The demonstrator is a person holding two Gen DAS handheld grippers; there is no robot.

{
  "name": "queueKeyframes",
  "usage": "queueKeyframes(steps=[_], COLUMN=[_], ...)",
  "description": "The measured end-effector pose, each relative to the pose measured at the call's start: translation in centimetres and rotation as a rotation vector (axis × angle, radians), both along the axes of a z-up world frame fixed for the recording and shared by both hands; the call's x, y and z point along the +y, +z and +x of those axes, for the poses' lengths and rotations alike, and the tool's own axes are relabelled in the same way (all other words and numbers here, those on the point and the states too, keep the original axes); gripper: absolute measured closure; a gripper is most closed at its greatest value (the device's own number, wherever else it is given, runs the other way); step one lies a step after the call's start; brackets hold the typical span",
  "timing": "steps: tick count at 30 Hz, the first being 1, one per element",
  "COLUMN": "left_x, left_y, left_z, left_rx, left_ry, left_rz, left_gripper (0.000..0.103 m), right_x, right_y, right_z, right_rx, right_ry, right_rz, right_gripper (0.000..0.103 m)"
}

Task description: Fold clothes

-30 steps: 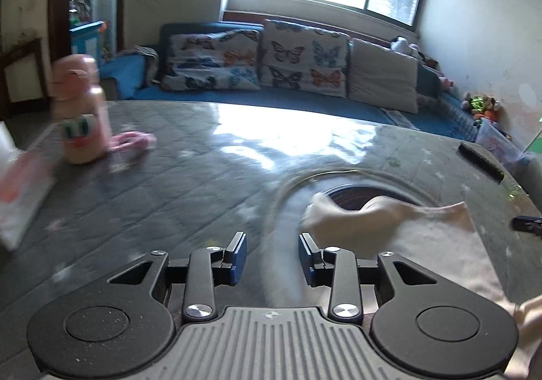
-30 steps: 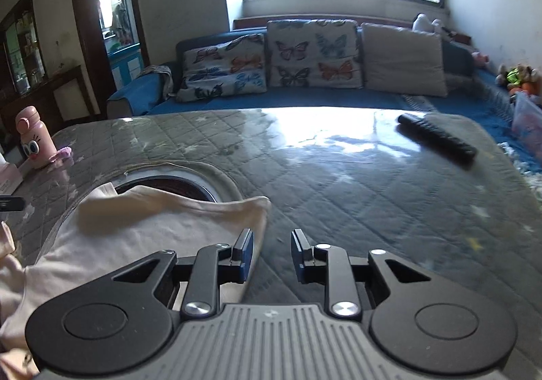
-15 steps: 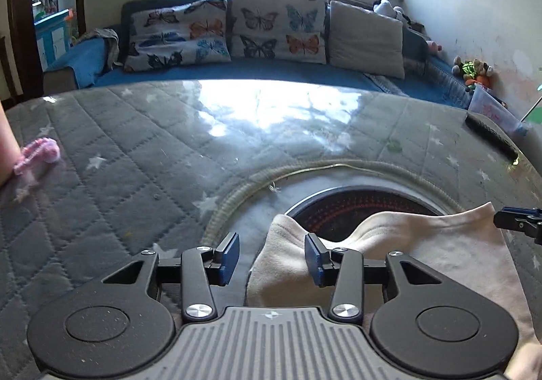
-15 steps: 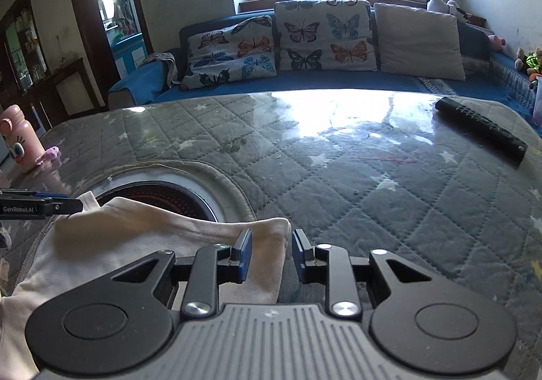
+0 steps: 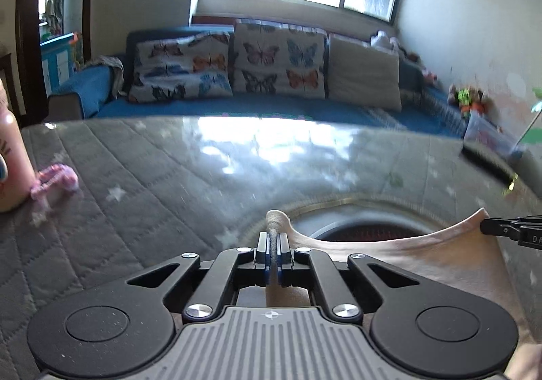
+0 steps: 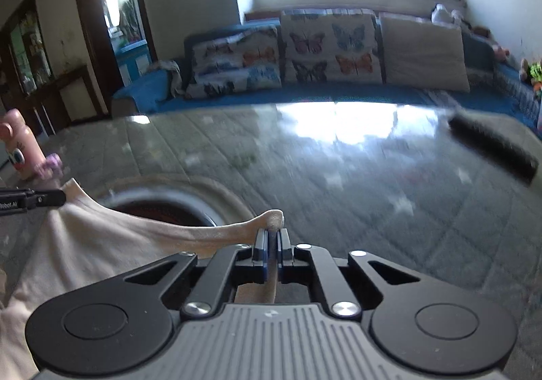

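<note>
Over the round dark opening in the grey quilted desk (image 5: pixel 142 210), the cream fabric garment (image 6: pixel 101 244) stretches between both claws: the left claw (image 5: pixel 273 246) is clamped on one corner, the right claw (image 6: pixel 271 244) on the other. A pink bottle (image 6: pixel 20 146) stands near the desk's left edge.

Left tool (image 5: pixel 273 253): jaws, apart a second ago, now clamped on one corner of the cream garment (image 5: pixel 423 261). Right tool (image 6: pixel 271 253): likewise gone from parted to pinching the opposite corner. Garment edge: formerly slack on the desk (image 5: pixel 169 183), now pulled into a taut curve between both tools.
</note>
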State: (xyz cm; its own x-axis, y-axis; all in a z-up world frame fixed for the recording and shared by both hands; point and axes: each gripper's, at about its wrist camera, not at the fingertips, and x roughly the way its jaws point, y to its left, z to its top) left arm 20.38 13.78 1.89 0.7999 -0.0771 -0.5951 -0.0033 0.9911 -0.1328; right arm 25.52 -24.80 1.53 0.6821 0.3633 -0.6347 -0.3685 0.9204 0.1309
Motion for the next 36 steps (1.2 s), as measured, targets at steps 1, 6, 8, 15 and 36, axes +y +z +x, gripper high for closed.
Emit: queueKeyframes(steps=[1, 6, 8, 15, 36], left_x=[0.3, 1.8, 2.3, 2.7, -6.3], left_y=[0.3, 0.5, -0.3, -1.0, -2.9], left_z=[0.1, 1.2, 2.0, 1.0, -10.6], left_rx=[-0.012, -0.027, 0.005, 0.056, 0.121], left_ry=[0.007, 0.063, 0.090, 0.085, -0.211], left_rz=[0.002, -0.020, -0.006, -0.021, 0.063], left_gripper=[0.099, 0.099, 0.098, 0.094, 0.088], right_x=[0.3, 2.4, 3.2, 4.7, 7.5], right_y=[0.4, 1.4, 0.7, -0.3, 0.4], right_z=[0.1, 1.7, 2.9, 3.1, -16.0], right_rx=[-0.018, -0.079, -0.051, -0.004, -0.001], right_ry=[0.002, 0.005, -0.003, 0.049, 0.491], right_rz=[0.010, 0.019, 0.015, -0.032, -0.222], right_gripper=[0.099, 0.099, 0.098, 0.091, 0.060])
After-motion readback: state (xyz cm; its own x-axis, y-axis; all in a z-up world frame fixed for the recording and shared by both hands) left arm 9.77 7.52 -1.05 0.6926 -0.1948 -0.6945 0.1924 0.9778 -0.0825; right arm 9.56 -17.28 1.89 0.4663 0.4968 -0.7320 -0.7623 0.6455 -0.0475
